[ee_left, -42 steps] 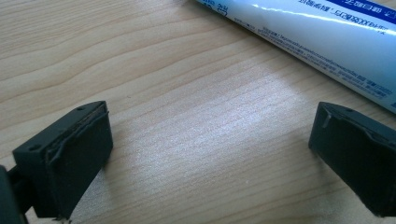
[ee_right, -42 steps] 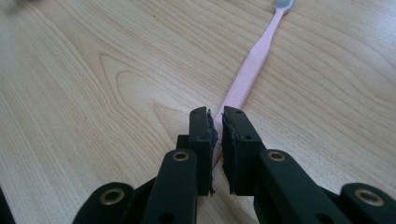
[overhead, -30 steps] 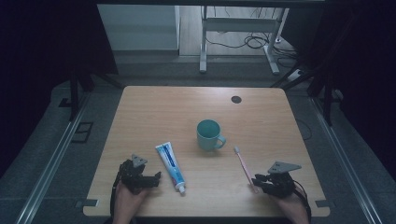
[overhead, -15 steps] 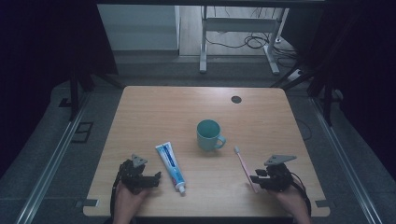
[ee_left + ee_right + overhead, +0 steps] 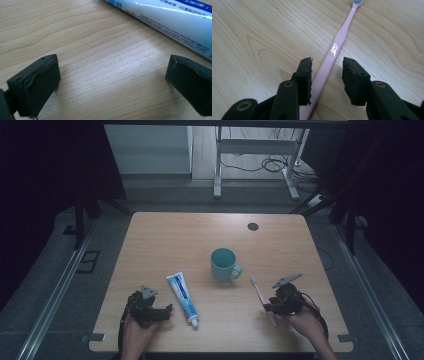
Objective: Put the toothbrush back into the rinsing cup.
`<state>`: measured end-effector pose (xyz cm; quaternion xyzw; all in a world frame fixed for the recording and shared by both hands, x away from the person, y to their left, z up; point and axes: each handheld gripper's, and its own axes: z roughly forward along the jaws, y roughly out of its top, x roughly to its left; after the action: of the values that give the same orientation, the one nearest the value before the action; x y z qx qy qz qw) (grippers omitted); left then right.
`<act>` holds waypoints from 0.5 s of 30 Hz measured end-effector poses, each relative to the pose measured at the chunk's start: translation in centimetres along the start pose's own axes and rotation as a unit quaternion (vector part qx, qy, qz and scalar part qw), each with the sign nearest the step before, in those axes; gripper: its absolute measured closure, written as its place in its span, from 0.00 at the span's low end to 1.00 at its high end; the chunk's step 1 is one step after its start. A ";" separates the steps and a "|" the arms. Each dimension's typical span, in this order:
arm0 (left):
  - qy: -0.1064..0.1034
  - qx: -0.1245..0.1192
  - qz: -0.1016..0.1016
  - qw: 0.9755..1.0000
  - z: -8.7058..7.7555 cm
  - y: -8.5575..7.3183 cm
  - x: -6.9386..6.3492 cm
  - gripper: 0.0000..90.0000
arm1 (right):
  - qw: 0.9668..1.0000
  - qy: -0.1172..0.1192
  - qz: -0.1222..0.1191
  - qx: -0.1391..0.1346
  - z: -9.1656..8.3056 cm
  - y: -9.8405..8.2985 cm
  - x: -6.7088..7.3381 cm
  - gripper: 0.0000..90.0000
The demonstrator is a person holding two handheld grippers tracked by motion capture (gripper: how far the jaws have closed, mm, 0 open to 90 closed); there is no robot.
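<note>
Table (image 5: 165,235) carried everything, and across it little had shifted from a second before: the teal mug (image 5: 223,264) stood where it had stood, up the table from both tools, and the toothpaste tube (image 5: 182,299) lay flat just inboard of the left tool (image 5: 165,312), cap end toward the person. That left tool had kept its place beside the tube; in the left gripper view its jaws stood wide with bare wood between them, the tube (image 5: 172,20) crossing ahead of them, apart from either pad.

Change belonged to the right tool (image 5: 267,308). Compared with the earlier high views it had slid inward along the table edge and come over the near end of the pink toothbrush (image 5: 262,299), which itself had not stirred. Its jaws had just been opening. In the right gripper view they stood at a narrow gap astride the handle (image 5: 329,62), the handle running between them close beside one pad and clear of the other, bristle head pointing away ahead of the tool.

Judging from that, the reach for the toothbrush looked finished and the closing not yet made; the brush rested on the wood, unheld, so a squeeze and lift seemed the next call.
</note>
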<state>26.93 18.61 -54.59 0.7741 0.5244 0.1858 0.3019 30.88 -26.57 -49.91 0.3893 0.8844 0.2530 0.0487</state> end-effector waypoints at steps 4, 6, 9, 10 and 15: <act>0.000 0.000 0.000 1.000 0.0 0.0 0.0 0.00 | 1.000 -0.006 -0.006 0.027 0.3 1.3 0.0 0.66; -0.001 0.000 0.000 1.000 0.0 0.0 0.0 0.00 | 0.999 -0.006 -0.006 0.031 0.4 1.5 0.1 0.66; 0.000 0.000 0.000 1.000 0.0 0.0 0.0 0.00 | 0.998 -0.008 -0.011 0.057 0.8 2.5 0.2 0.66; 0.000 0.000 0.000 1.000 0.0 0.0 0.0 0.00 | 0.998 -0.008 -0.011 0.057 0.8 2.5 0.2 0.66; 0.000 0.000 0.000 1.000 0.0 0.0 0.0 0.00 | 0.996 -0.016 -0.018 0.089 1.4 3.7 0.4 0.66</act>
<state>26.93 18.62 -54.59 0.7741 0.5244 0.1858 0.3020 33.40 -23.60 -49.30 0.3803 0.9092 0.1662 0.0330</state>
